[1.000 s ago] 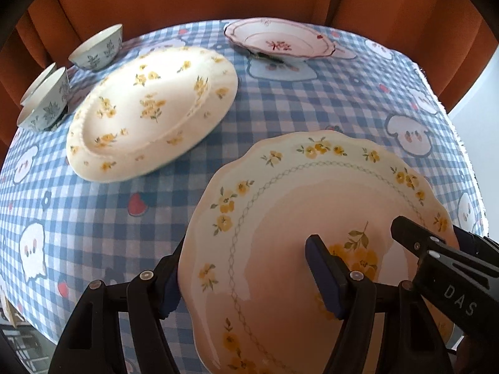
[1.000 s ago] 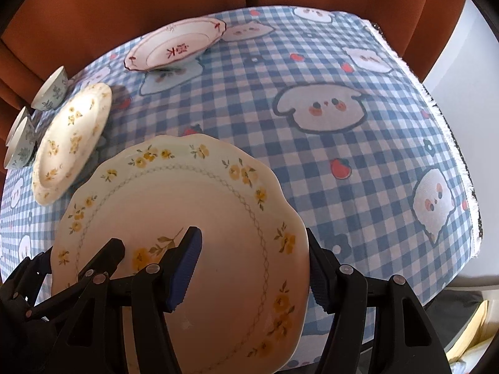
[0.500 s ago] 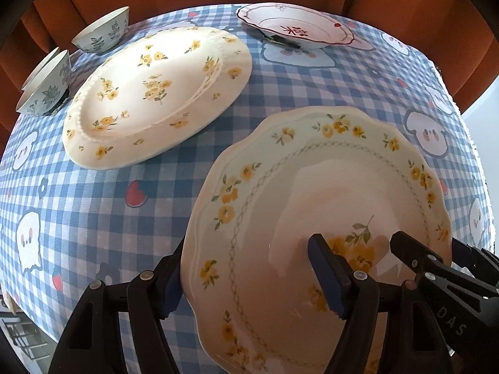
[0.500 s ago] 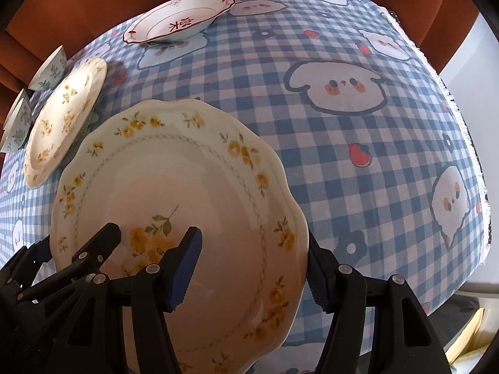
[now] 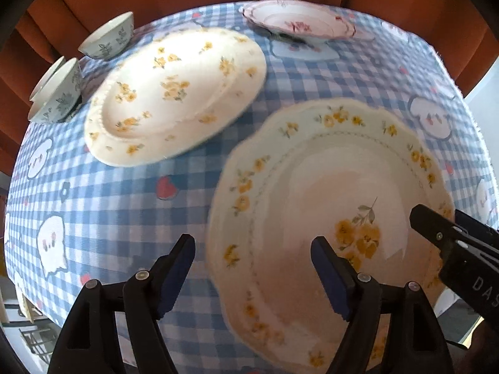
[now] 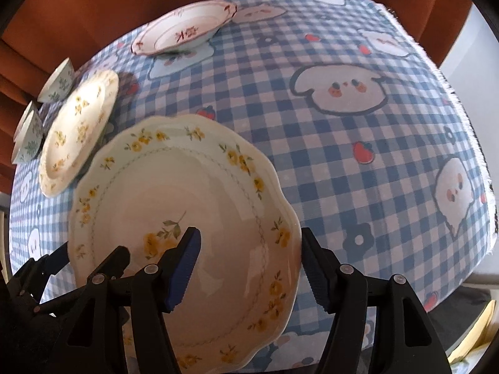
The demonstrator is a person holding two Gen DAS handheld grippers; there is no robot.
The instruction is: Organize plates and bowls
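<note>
A scalloped plate with yellow flowers lies low near the table's front edge, apparently resting on the cloth; it is also in the right wrist view. My left gripper straddles its left rim. Its jaws are opening, and the outer finger stands clear of the rim. My right gripper straddles the right rim, jaws opening, with one pad over the plate's well and the other just beside the rim. The right gripper's fingers show over the plate in the left wrist view.
A cream flowered plate lies behind on the left. A red-patterned deep plate sits at the back. One green-leaf bowl and a stack of such bowls stand far left. The checked tablecloth drops off at its right edge.
Both pairs of jaws have spread wider. The left gripper's outer finger has come off the scalloped plate's rim, and the plate sits lower against the cloth.
</note>
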